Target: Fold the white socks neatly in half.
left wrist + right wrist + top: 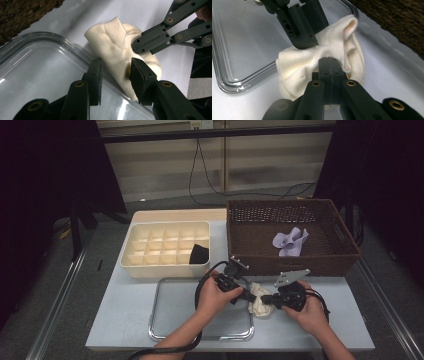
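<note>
Right claw (329,65): nearest the lens, clenched on a fold of the sock (322,62).
Tray (170,320): left of both claws, its corner under the sock's edge.
Sock: bunched between the claws, long axis roughly crosswise to the right claw.
Left claw (115,68): released, jaws straddling the sock's near end; likely the next to pinch.

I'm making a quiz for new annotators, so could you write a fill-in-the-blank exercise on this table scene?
1. The right tool is shut on the cream ____.
2. The left tool has its jaws apart around the sock's ____ end.
3. The lilac cloth lies inside the wicker ____.
4. The black item sits in a compartment of the cream ____.

Missing words: sock; lower; basket; organizer box
</note>
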`<state>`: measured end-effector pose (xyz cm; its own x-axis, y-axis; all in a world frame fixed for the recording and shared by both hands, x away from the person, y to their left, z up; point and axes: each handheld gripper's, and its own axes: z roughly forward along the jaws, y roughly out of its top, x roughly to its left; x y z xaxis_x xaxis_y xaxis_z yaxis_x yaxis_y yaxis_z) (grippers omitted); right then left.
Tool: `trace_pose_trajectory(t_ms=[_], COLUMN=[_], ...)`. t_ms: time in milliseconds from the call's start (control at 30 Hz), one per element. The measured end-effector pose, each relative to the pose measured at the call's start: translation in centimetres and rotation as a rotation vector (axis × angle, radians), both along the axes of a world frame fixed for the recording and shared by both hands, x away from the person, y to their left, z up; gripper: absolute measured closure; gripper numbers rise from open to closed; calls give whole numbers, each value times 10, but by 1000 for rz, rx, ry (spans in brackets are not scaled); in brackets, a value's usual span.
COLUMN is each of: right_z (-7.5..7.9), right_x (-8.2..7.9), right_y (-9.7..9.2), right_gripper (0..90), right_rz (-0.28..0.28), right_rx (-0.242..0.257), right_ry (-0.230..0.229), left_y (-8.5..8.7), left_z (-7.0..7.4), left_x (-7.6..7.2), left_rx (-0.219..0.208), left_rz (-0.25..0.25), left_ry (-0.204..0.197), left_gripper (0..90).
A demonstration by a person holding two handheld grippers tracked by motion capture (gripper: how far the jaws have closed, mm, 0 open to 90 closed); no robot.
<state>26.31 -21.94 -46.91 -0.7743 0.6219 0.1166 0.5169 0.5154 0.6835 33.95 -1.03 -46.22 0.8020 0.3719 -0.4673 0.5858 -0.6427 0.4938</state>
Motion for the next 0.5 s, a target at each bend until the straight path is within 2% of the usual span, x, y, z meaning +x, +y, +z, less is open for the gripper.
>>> trace_pose_trajectory(t_ms=[100, 233, 500], right_z=[0, 0, 1], right_x=[-1, -1, 0], right_y=[0, 0, -1], right_gripper=[900, 900, 900], right_rz=[-9, -12, -18], right_rx=[10, 15, 25], right_ry=[5, 2, -4], left_y=[-1, -3, 4], left_z=[-1, 0, 8], left_x=[0, -1, 4], left_rx=[1, 4, -10], left_rz=[-2, 5, 7], left_ry=[15, 43, 86], left_gripper=[679, 818, 831])
